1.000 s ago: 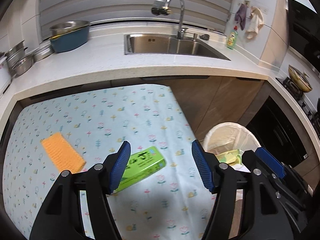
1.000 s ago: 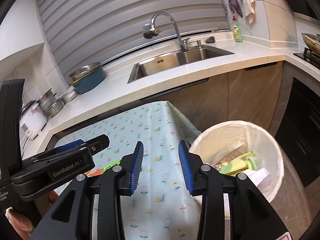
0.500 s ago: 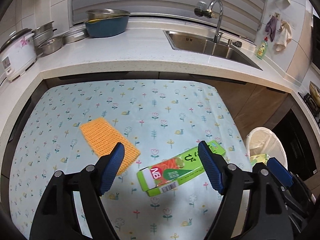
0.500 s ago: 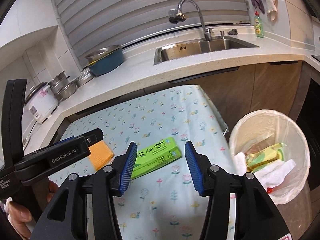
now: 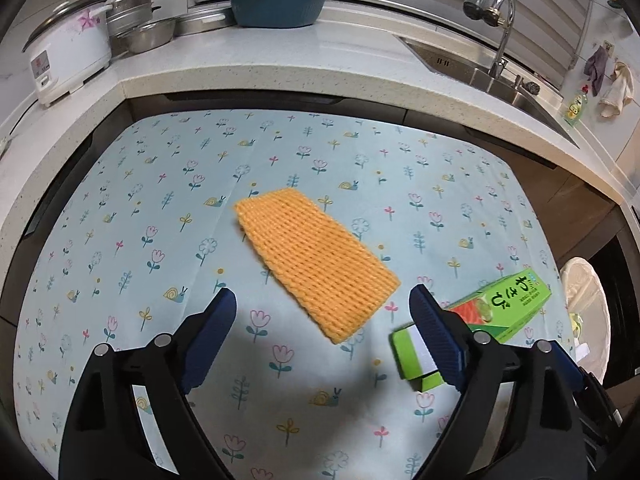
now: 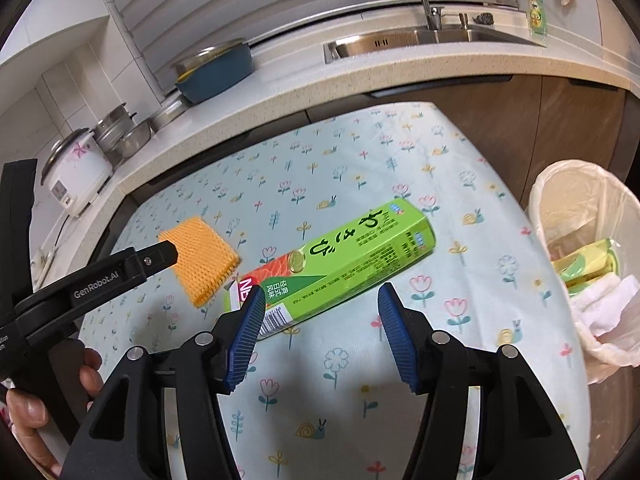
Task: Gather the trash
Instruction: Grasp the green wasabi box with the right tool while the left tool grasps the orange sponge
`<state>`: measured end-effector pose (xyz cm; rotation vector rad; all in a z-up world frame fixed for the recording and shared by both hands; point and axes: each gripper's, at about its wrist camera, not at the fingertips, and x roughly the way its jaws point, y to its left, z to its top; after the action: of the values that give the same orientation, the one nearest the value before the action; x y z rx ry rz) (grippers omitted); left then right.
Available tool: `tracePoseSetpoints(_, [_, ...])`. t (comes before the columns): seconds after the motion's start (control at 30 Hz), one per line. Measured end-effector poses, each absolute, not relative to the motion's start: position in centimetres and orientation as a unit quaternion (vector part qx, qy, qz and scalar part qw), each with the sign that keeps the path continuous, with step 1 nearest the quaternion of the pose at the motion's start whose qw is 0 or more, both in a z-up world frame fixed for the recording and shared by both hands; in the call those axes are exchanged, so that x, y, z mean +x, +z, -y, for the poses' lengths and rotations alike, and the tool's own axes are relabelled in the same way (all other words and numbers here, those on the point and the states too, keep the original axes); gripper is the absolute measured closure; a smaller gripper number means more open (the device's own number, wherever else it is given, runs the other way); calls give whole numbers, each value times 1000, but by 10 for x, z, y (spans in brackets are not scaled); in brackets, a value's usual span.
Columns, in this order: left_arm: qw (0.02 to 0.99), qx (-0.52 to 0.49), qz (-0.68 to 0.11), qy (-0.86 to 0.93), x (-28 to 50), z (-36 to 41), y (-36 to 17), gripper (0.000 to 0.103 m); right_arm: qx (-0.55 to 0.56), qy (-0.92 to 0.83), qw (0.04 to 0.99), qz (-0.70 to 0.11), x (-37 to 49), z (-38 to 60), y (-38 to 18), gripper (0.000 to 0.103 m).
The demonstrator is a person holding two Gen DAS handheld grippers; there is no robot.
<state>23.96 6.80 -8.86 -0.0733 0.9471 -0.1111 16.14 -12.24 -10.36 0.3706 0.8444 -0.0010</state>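
Entry: two grippers over the last trash on the table, neither one loaded.

Left gripper (image 5: 322, 316): jaws wide and just been opening, empty, above the near end of the orange knitted cloth (image 5: 316, 264), which lies flat mid-table. Right gripper (image 6: 322, 314): jaws at a middling gap, also just been opening, empty, set over the near part of the green box (image 6: 340, 258), which lies flat and slantwise, just right of the cloth. Lined bin (image 6: 538, 200): on the floor to the right, past the edge of the table (image 5: 120, 208), already part full. Handling, as I judge it: I lower the right gripper square across the narrow width of the box, near its middle so it will not swing. I pinch the cloth at one edge, as it lies too flat to straddle.
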Motion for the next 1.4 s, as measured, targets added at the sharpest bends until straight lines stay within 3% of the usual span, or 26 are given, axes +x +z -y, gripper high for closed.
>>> tracePoseSetpoints(0.47, [867, -60, -490, -60, 296, -83, -123, 16, 179, -7, 888, -423, 224, 109, -125, 38])
tracePoseSetpoints(0.73, [860, -52, -496, -105, 308, -69, -131, 50, 162, 3, 888, -431, 252, 91, -134, 36])
tracePoseSetpoints(0.8, [860, -56, -495, -114, 309, -69, -130, 68, 158, 2, 889, -430, 256, 86, -135, 36])
tracePoseSetpoints(0.9, [855, -67, -497, -131, 309, -71, -129, 86, 153, 5, 889, -431, 260, 81, -136, 36])
tracePoseSetpoints(1.2, [860, -56, -489, -138, 289, -70, -118, 93, 132, 18, 890, -436, 250, 64, -135, 47])
tracePoseSetpoints(1.4, [860, -46, -488, -142, 266, -65, -112, 93, 104, 16, 891, -442, 230, 53, -136, 49])
